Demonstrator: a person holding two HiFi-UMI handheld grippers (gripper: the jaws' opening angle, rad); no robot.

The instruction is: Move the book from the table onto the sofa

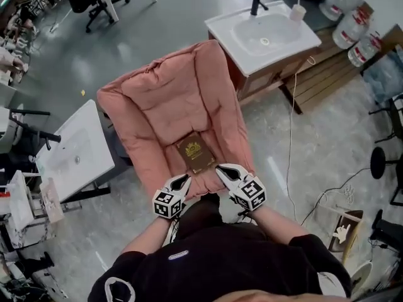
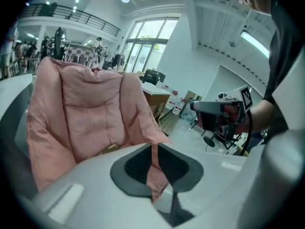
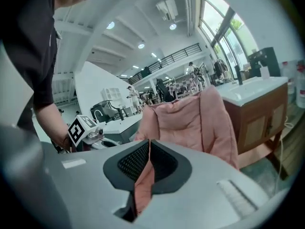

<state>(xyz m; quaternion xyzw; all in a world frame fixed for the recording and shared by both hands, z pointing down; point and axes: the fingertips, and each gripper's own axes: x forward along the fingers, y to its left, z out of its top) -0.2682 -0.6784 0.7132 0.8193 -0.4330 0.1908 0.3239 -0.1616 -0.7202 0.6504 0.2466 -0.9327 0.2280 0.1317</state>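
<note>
No text can be read anywhere; the book, near centre, shows only a gold emblem, lettering too small.

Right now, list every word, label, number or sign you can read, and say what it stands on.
No words can be read anywhere.
book: gold emblem on the cover, lettering too small.
left tongs and right tongs: square black-and-white markers on their cubes, no letters.
water bottles: labels blurred.
black top: small patch, unreadable.
</note>
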